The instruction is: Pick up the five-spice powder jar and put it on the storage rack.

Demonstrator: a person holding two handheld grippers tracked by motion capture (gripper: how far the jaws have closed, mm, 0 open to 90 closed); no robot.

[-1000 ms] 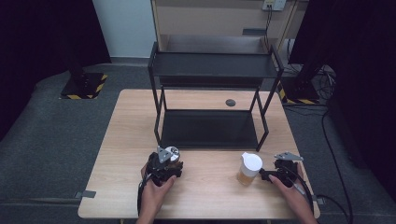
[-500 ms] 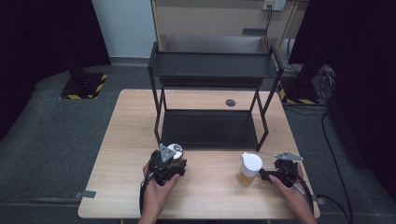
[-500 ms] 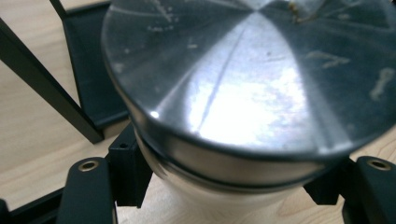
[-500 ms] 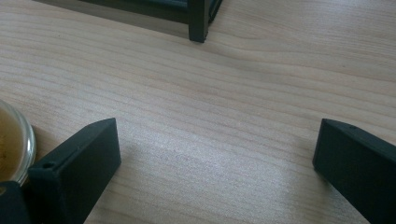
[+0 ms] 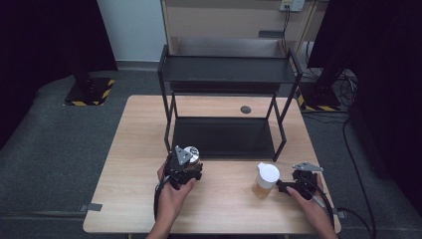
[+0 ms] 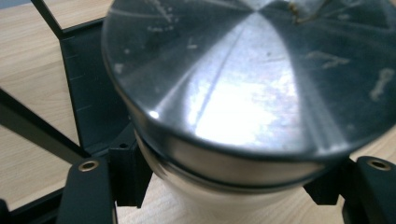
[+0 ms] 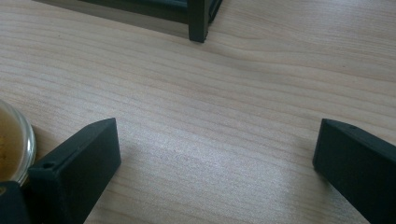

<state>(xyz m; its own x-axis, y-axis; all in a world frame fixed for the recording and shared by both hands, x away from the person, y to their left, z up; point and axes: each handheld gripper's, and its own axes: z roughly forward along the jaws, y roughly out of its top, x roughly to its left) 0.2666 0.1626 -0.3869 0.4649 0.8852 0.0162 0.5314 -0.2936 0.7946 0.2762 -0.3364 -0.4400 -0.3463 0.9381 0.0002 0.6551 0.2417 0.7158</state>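
My left gripper (image 5: pixel 186 163) is shut on a jar with a shiny metal lid (image 5: pixel 191 151), held just off the wooden table (image 5: pixel 224 211) near the front of the black rack (image 5: pixel 226 74). In the left gripper view the metal lid (image 6: pixel 252 79) looms close, with the left gripper (image 6: pixel 229 189) pressing its black pads against the jar's sides below the rim. My right gripper (image 5: pixel 284 187) rests low on the table at the right, open, beside a white-lidded jar of amber contents (image 5: pixel 265 180). In the right gripper view the right gripper (image 7: pixel 215 140) has bare wood between its jaws, and the jar's glass edge (image 7: pixel 11 140) sits at the left.
The black two-tier rack has a lower tray (image 5: pixel 224 138) and a top shelf, both bare. A small dark round disc (image 5: pixel 245 109) lies on the table behind the rack. One rack foot (image 7: pixel 197 21) stands ahead of the right gripper. Dark floor surrounds the table.
My left gripper has lifted the metal-lidded jar slightly and carried it a little toward the rack. The right gripper and the white-lidded jar have stayed put.
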